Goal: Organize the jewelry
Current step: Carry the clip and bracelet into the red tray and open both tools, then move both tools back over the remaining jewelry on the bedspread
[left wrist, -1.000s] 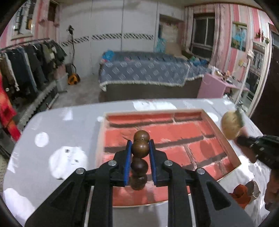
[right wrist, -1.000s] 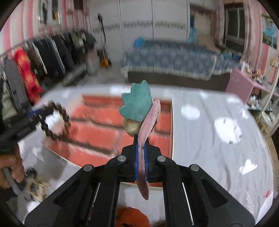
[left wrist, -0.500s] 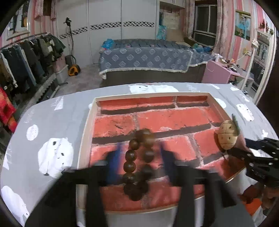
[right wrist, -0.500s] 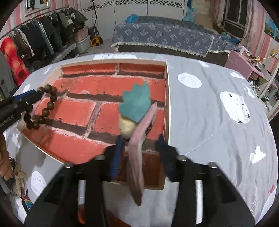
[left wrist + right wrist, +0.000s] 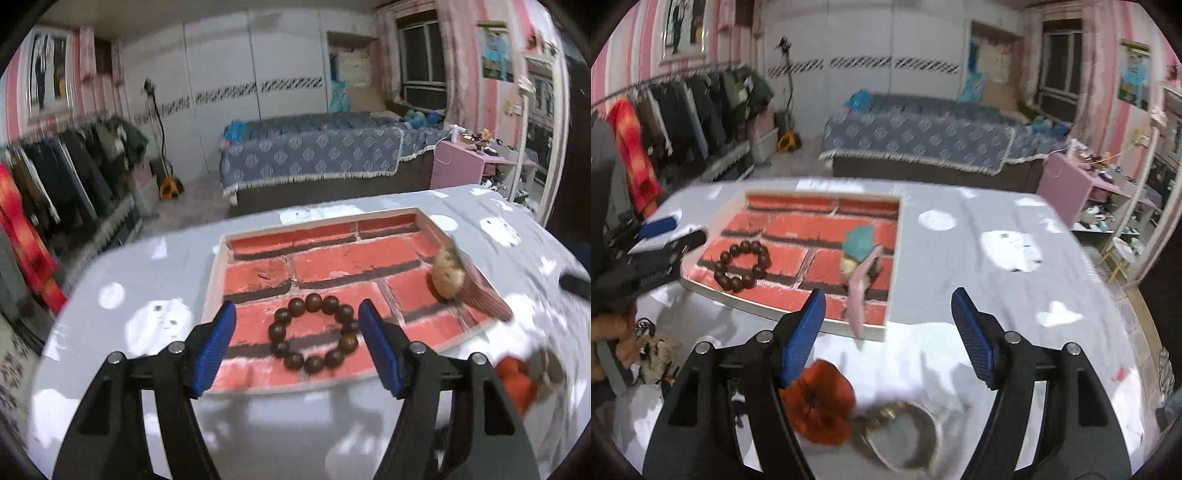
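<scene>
While both grippers stand above the near edge of the table [image 5: 110,266], the two jewelry pieces lie in the tray [image 5: 216,273], a shallow white-rimmed box with a red brick-pattern floor.

Left gripper [image 5: 297,345]: jaws have just been opening and now stand wide apart. The bead bracelet [image 5: 314,338], a ring of dark brown wooden beads, shows in the gap between the blue pads but lies flat on the tray floor, near the tray's near edge and toward its left side. Neither pad touches it. Nothing is held.

Right gripper [image 5: 888,338]: jaws have likewise just been opening, now wide, with nothing gripped. It hangs over bare tablecloth just outside the tray's near right corner. The tassel charm [image 5: 858,266] (pale round bead, teal leaf-shaped top, pink tassel) lies in the tray along its right edge; the tassel end drapes over the near rim. In the left wrist view the same charm [image 5: 448,275] rests against the tray's right wall.

On the tablecloth, between the tray and the table's near edge: an orange fabric flower [image 5: 820,402] and, just beside it, a metal ring [image 5: 901,432], blurred. At the table's left side a small tangle of other pieces [image 5: 653,350] sits near the person's hand [image 5: 613,332], too blurred to identify.
</scene>
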### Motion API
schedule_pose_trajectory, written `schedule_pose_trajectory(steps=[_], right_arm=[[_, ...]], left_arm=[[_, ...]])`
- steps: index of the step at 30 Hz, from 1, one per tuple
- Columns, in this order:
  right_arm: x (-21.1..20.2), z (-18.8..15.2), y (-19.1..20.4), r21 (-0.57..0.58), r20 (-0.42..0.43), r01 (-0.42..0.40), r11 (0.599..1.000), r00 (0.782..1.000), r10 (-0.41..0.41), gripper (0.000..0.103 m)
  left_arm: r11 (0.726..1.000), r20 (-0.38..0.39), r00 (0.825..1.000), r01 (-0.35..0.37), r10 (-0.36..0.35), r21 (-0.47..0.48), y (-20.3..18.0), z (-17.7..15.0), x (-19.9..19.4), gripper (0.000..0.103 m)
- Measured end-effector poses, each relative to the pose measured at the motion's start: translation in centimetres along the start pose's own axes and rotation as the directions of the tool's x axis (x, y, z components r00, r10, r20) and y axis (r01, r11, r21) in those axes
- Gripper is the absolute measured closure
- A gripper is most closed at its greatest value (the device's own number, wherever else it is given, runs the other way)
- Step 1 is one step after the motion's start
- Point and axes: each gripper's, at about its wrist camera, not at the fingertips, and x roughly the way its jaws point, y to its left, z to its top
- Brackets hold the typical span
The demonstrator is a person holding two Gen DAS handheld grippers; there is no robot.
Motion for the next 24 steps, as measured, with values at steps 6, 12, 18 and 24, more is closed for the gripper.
schedule_pose_trajectory(steps=[6,12,18,24], right_arm=[[-5.6,-2.9,-0.5,0.016,0.064,0.0,1.0,0.998,-0.001,0.032],[-10.6,-7.1,0.1,0.028,0.111,-0.044,0.999,0.993,0.041,0.031],[-13.8,-10.8,0.9,0.04,0.149,-0.071,0.997,0.987,0.064,0.03],[-15.9,-14.4,1.6,0.034,0.171,-0.078,0.996,0.983,0.071,0.029]], left_arm=[[0.998,0.063,0.998,-0.026,0.029,-0.053,0.9,-3.6,-7.5,0.028],[0.994,0.102,0.989,-0.103,0.106,-0.033,0.8,-7.3,-13.2,0.028],[0.991,0.131,0.984,-0.115,0.124,-0.074,0.6,-10.1,-17.0,0.028],[0.988,0.157,0.979,-0.112,0.128,-0.105,-0.3,-12.7,-19.5,0.028]])
